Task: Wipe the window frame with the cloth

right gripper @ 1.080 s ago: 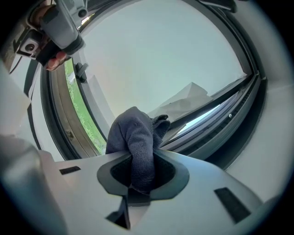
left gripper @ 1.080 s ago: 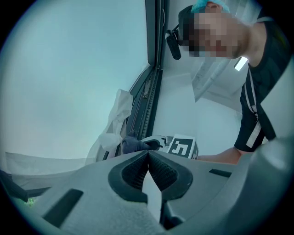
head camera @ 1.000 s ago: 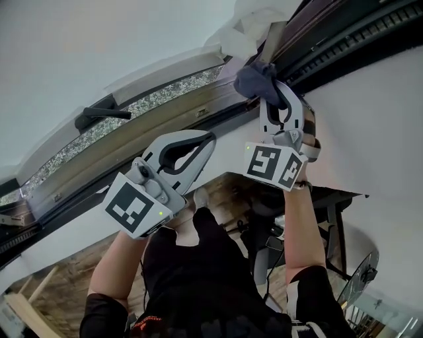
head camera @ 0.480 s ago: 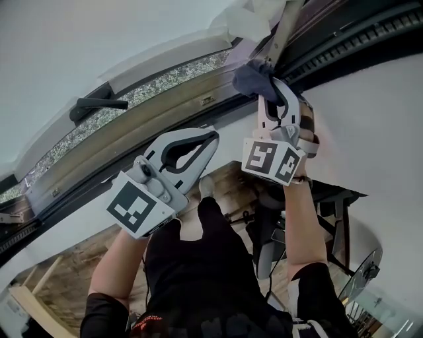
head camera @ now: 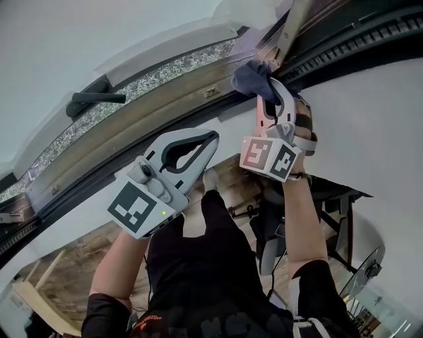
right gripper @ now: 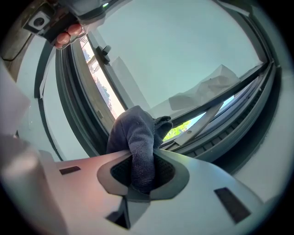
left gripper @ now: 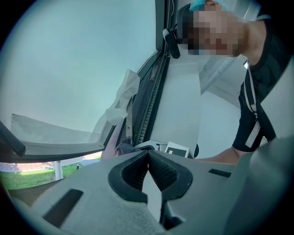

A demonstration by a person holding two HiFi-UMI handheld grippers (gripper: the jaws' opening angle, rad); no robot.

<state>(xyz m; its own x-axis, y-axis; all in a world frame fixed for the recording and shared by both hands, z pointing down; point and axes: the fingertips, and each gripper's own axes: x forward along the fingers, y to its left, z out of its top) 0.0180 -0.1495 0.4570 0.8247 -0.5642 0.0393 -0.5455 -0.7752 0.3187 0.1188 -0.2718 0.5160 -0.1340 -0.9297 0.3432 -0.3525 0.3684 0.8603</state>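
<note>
Right gripper view — right gripper (right gripper: 142, 156) pinches cloth (right gripper: 133, 133) at window frame (head camera: 152, 109); left gripper (left gripper: 148, 153) clenched, empty.

Right gripper (head camera: 269, 92), clamped on the cloth (head camera: 251, 78), sits in a tight corner of the window frame (head camera: 152, 109). Obstacles there:
- metal stay bar (head camera: 289, 30) crosses just above it
- crumpled white film (head camera: 244, 13) is bunched beside the bar
- ribbed dark track (head camera: 357, 39) closes off the right side

Leftward the frame run is open as far as the black handle (head camera: 92, 100), which sticks out from the frame. Left gripper (head camera: 211, 138) hangs below the frame, apart from it, and partly blocks a low path leftward. White wall (head camera: 370, 132) under the track is bare, with room to pass there.
</note>
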